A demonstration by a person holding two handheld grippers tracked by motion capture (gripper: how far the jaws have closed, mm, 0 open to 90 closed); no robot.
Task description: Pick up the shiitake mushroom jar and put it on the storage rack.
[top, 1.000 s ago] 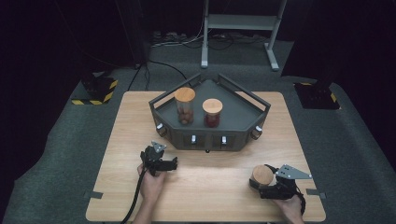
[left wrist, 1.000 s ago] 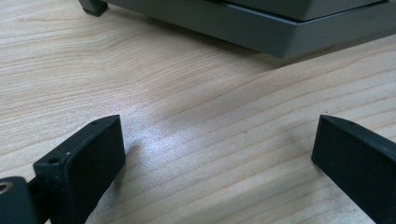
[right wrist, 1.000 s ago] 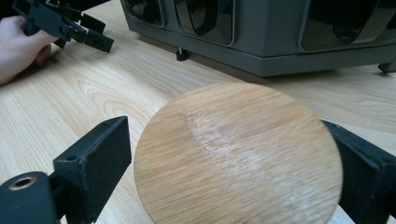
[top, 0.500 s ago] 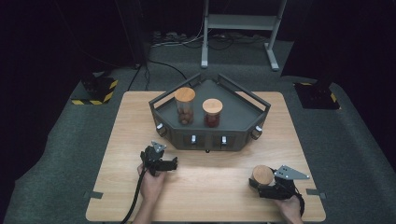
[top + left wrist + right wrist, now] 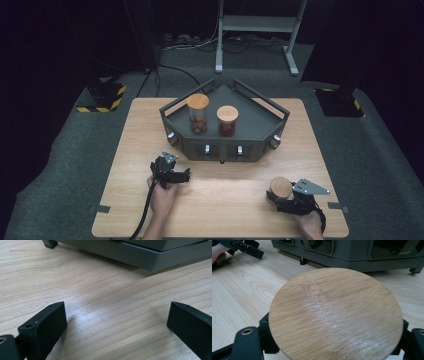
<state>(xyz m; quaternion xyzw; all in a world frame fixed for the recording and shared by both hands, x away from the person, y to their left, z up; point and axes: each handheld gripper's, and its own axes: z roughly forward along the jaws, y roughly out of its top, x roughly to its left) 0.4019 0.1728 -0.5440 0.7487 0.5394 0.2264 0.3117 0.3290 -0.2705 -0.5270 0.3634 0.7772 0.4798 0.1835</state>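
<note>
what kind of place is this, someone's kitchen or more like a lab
More likely a lab or recording studio than a kitchen: a lone wooden table stands on grey carpet amid black surroundings, with hazard-striped floor stands, loose cables and a metal frame behind it.

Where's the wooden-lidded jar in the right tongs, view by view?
High view: the jar sits bottom right on the table, between the right tongs.
Left gripper view: not in it.
Right gripper view: its round wooden lid is centre, close up, jaws at both sides.
Shared landmark: the dark grey tray behind.
</note>
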